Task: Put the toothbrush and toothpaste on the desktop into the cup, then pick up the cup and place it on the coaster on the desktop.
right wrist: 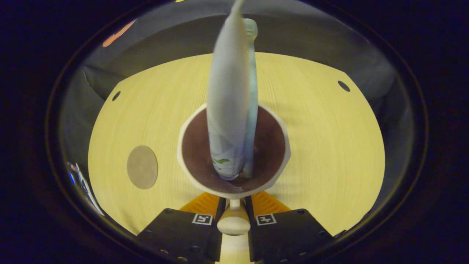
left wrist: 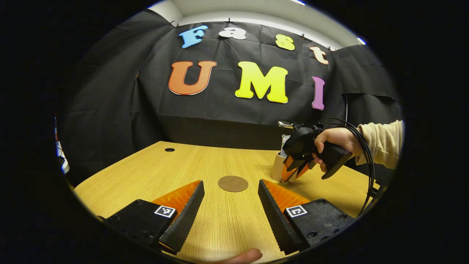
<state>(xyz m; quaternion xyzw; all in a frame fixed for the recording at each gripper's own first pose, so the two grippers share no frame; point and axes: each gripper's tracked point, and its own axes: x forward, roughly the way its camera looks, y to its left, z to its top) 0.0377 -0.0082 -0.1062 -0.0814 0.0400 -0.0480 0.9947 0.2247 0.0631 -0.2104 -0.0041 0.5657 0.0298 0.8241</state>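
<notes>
Your left gripper (left wrist: pixel 231 205) hangs low over the worktop (left wrist: pixel 154 172), fingers spread wide with bare wood between them and nothing in their hold. Straight ahead of it lies the round brown coaster (left wrist: pixel 233 183), flat on the wood with nothing on it. A fingertip (left wrist: pixel 245 256) pokes in at the bottom edge of the left gripper view.

Off to the right in that same view, your other hand (left wrist: pixel 335 141), in a cream sleeve (left wrist: pixel 381 143), holds the right gripper at the cup (left wrist: pixel 277 167), which stands at the far right of the worktop, well apart from the coaster.

Switch to the right gripper view and you're looking down into that cup (right wrist: pixel 282 154). Your right gripper (right wrist: pixel 233 216) has closed in tight, both fingers pressing on the cup's handle (right wrist: pixel 233 224), which sits squeezed between them. Inside the cup, the toothpaste (right wrist: pixel 227 110) tube stands upright, and the toothbrush (right wrist: pixel 252 91) stands just beside it, touching, its head up past the rim. The coaster (right wrist: pixel 142 167) shows off to the left.
</notes>
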